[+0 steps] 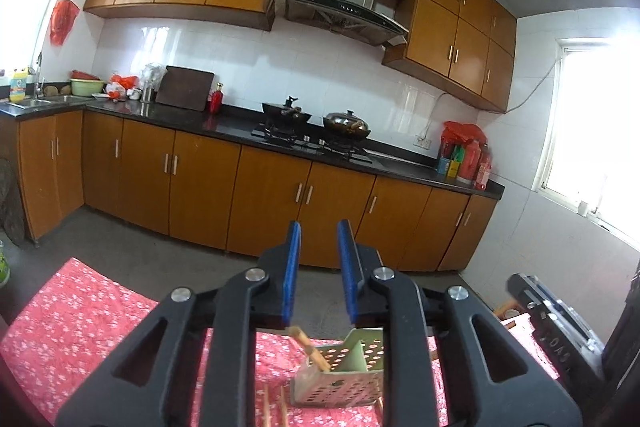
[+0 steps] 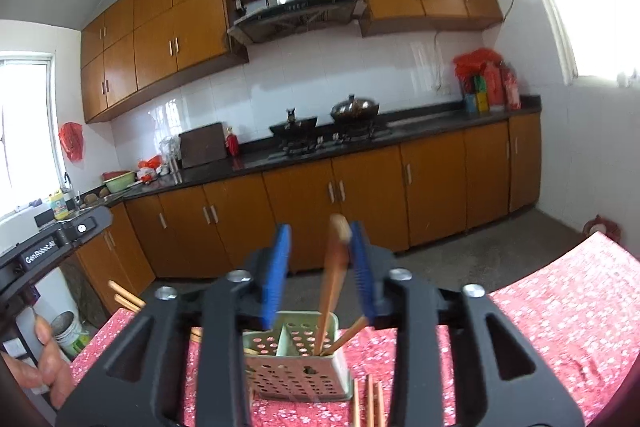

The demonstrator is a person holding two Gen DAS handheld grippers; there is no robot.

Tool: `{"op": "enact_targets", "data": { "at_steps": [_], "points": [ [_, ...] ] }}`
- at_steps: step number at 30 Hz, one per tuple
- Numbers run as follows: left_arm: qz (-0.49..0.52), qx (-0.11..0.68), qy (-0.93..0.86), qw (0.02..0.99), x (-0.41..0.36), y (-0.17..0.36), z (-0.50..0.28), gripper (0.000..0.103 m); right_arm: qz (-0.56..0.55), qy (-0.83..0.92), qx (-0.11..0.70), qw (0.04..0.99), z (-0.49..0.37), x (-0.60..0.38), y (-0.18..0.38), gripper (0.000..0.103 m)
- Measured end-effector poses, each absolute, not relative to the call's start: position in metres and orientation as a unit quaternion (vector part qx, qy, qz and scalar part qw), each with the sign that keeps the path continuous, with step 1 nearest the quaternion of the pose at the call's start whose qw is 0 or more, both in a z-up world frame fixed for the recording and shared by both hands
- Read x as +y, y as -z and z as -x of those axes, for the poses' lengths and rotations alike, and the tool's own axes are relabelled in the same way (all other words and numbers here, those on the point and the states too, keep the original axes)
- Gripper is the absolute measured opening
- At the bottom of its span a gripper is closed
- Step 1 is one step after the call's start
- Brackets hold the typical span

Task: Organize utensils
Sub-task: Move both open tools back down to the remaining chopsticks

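Chopsticks (image 2: 334,283) lean in the holder (image 2: 296,363) mid-table (image 2: 560,307), so the right gripper (image 2: 320,267) hangs above, jaws apart, releasing; the left gripper (image 1: 318,275) waits apart, empty, while more sticks (image 2: 370,403) lie at the near edge.

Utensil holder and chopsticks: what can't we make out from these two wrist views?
- Utensil holder: left compartment contents hidden by the right tool frame, right wrist view.
- Upright chopstick: motion-blurred; contact with the blue pad unclear.
- Loose chopsticks: cut off by the bottom edge, count uncertain.
- Left wrist view: holder mostly covered by the left tool.
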State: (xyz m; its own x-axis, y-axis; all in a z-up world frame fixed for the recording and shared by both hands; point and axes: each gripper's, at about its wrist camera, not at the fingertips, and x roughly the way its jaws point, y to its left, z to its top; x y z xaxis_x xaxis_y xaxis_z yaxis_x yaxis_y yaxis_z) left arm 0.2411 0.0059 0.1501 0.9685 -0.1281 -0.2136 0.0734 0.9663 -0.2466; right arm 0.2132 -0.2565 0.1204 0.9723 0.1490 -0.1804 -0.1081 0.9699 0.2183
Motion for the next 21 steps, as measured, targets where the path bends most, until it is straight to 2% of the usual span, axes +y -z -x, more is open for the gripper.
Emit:
{"op": "enact_targets", "data": {
  "at_steps": [5,10,13,15,19,21],
  "points": [
    [0.101,0.111,0.033,0.988,0.03,-0.152,-0.201,0.032,-0.097,-0.05,0.084,0.99,-0.178,-0.275,-0.134,0.035],
    [0.074,0.144,0.003,0.987,0.061,-0.117,-0.164,0.04,-0.089,-0.019,0.127,0.988,-0.155,-0.299,-0.107,0.04],
    [0.05,0.192,-0.017,0.98,0.072,-0.074,-0.157,0.041,-0.072,-0.006,0.205,0.976,-0.16,-0.308,-0.061,0.04],
    [0.053,0.235,-0.019,0.97,0.079,-0.044,-0.159,0.041,-0.071,-0.012,0.278,0.958,-0.17,-0.308,-0.022,0.036],
    [0.061,0.304,-0.005,0.951,0.079,0.004,-0.16,0.041,-0.095,-0.055,0.375,0.92,-0.182,-0.299,0.035,0.019],
    [0.06,0.324,0.005,0.944,0.072,0.018,-0.159,0.041,-0.096,-0.07,0.398,0.91,-0.181,-0.29,0.053,0.019]
  ]
}}
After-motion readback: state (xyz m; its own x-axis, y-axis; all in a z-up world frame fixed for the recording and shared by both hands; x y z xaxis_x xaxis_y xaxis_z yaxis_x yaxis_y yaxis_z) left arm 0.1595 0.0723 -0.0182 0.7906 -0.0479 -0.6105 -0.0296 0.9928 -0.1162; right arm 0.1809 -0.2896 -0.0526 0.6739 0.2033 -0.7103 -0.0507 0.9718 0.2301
